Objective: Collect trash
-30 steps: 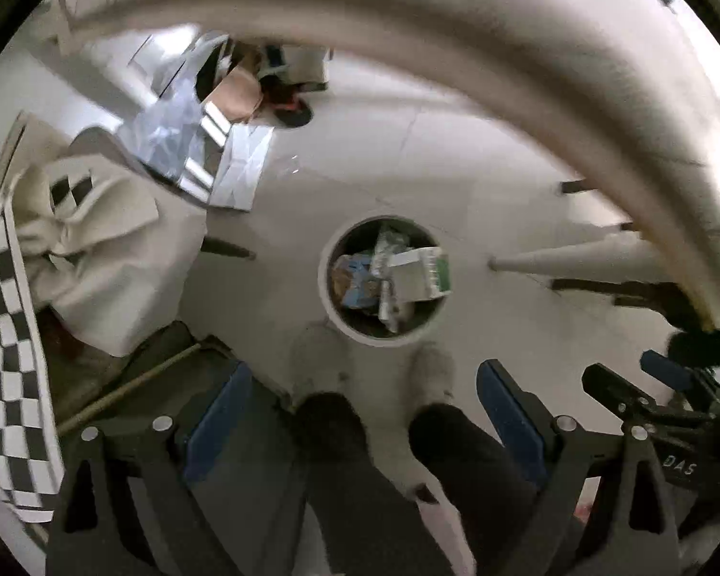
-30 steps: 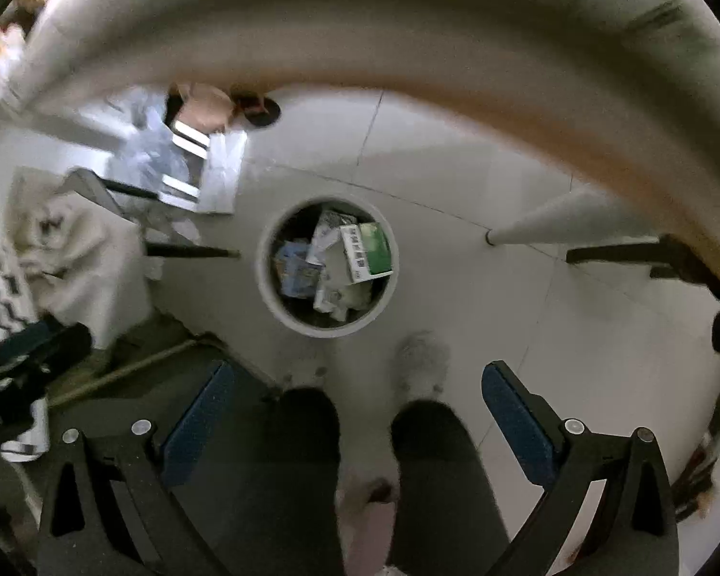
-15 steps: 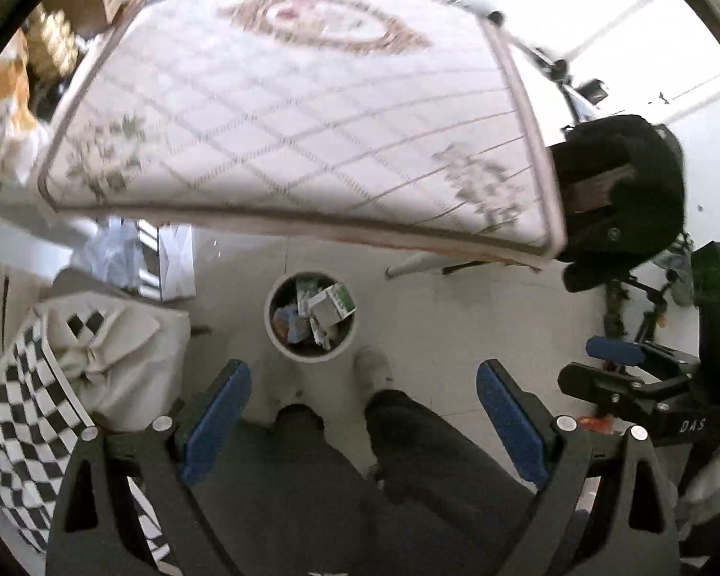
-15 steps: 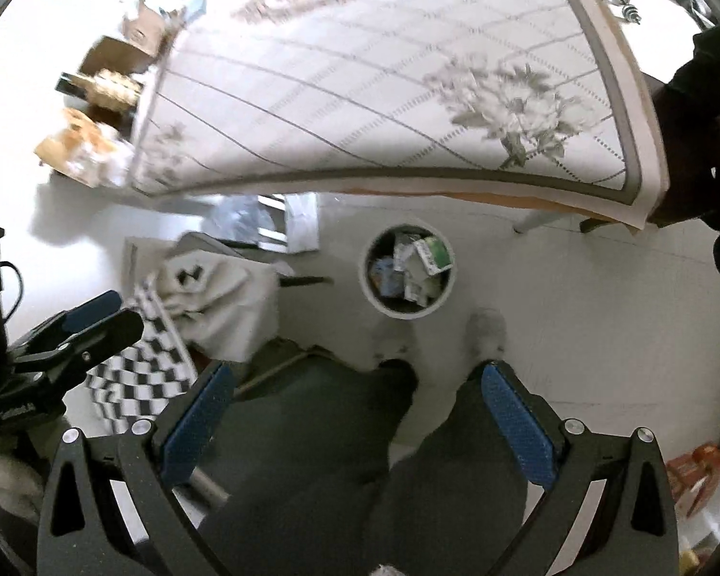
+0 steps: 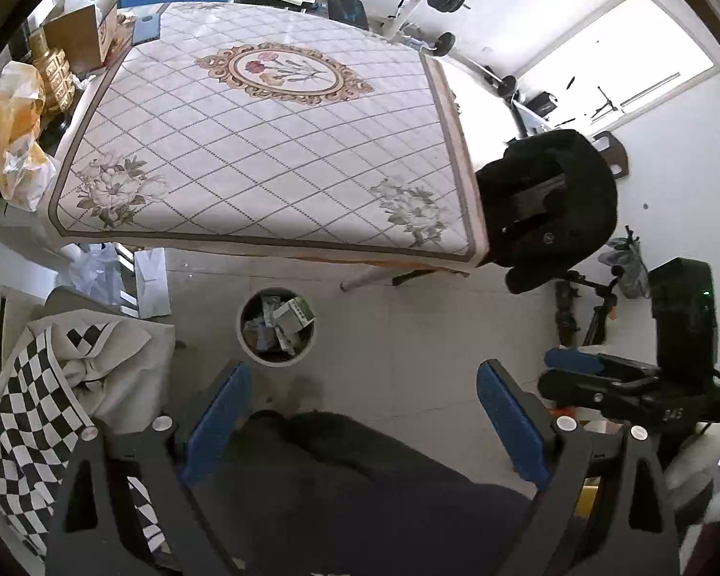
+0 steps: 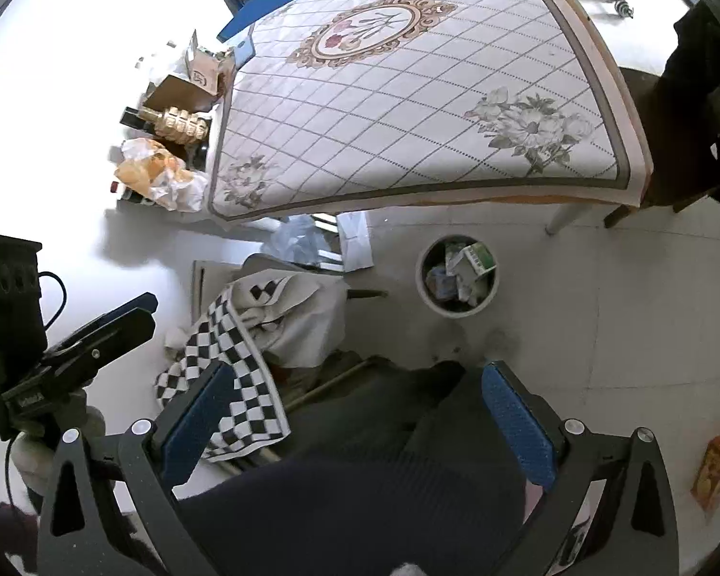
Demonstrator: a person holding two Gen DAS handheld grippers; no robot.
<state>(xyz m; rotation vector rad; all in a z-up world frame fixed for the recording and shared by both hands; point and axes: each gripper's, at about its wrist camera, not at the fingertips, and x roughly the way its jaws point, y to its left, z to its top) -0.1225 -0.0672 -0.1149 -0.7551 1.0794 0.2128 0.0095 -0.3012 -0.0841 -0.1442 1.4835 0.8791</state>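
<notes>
We hold both claws high up and look down at the room. Our left claw (image 5: 360, 417) has its blue pads wide apart and holds nothing. Our right claw (image 6: 360, 413) is wide apart too, and empty.

The trash bin (image 5: 276, 326) stands on the floor, just in front of the worktop (image 5: 264, 144) edge. It already has trash inside: a small green and white box (image 5: 295, 314) on top and some crumpled wrappers under it. In the left view the bin sits at about 11 o'clock from the claw. In the right view the bin (image 6: 457, 282) sits at about 1 o'clock. So the bin lies between our two claws, and we think neither one is much nearer.

The worktop has a flower cloth on it and we see no trash lying on top. Off its left edge, at about 9 o'clock in the left view, is a crinkly yellow bag (image 5: 9, 129). It may be trash, but we cannot be sure.

Our dark legs (image 5: 360, 480) fill the bottom of both views and hide the floor close to us. A checked cloth (image 6: 235, 336) covers a chair, so we cannot see under it. The small things deep in the bin are too mixed up to name.
</notes>
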